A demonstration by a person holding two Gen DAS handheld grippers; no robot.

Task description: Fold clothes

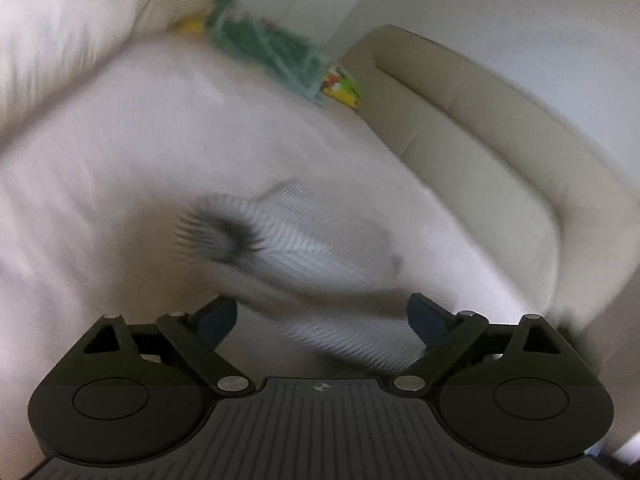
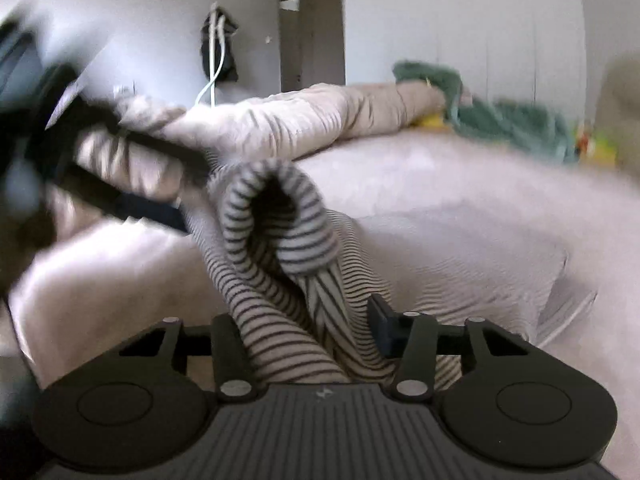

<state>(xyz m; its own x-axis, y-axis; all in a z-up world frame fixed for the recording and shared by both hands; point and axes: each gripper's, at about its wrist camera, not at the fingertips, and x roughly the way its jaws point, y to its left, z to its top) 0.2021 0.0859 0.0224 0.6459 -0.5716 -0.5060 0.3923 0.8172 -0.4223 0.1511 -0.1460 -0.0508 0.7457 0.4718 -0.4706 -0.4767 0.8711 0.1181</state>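
Right hand-held gripper (image 2: 310, 336), angled downward, pinches striped garment (image 2: 276, 240).

Soft dim daylight, no glare, weak shadows. Heavy motion blur across left wrist view; right wrist view sharper at centre, smeared at left and right sides. Fisheye bending, dark vignette corners.

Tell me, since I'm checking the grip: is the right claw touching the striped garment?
Touching. The right wrist view shows the striped garment bunched between the right claw's fingers, filling the gap and pressed against both.
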